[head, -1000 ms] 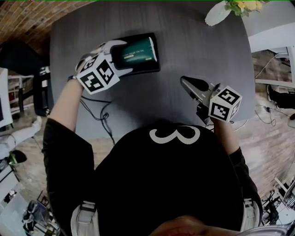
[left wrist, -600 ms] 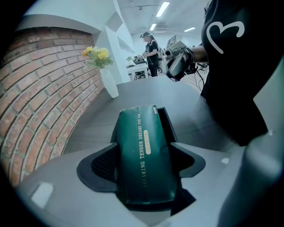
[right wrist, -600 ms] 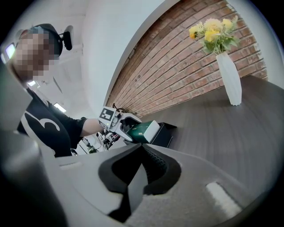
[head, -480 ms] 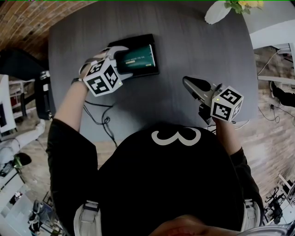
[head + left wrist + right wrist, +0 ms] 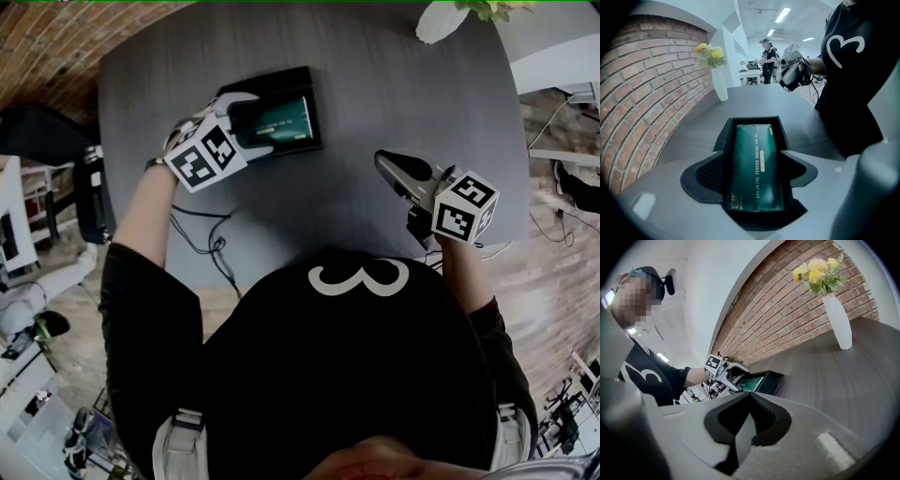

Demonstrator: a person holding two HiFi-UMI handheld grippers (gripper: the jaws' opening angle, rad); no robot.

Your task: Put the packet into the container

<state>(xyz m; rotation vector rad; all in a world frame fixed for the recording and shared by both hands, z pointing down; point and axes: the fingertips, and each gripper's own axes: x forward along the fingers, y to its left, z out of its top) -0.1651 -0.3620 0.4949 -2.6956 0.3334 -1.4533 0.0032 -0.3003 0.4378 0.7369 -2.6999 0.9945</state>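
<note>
A dark green packet (image 5: 281, 120) (image 5: 757, 164) lies lengthwise between the jaws of my left gripper (image 5: 246, 122) (image 5: 756, 158), which is shut on its near end. The packet's far end reaches into the black rectangular container (image 5: 272, 79) (image 5: 752, 121) on the grey table (image 5: 375, 94). My right gripper (image 5: 384, 165) (image 5: 750, 397) hovers over the table's right side, well away from the container, shut with nothing between its pads. The right gripper view shows the container (image 5: 771, 383) and the left gripper (image 5: 733, 378) in the distance.
A white vase with yellow flowers (image 5: 441, 23) (image 5: 721, 84) (image 5: 838, 322) stands at the table's far right corner. Black cables (image 5: 202, 230) hang over the near left edge. A brick wall (image 5: 642, 103) runs beyond the table. A person (image 5: 767, 61) stands in the background.
My left gripper has turned slightly and stayed at the container's left end with the packet in it; the packet sits a little lower in the container. The right gripper has barely shifted.
</note>
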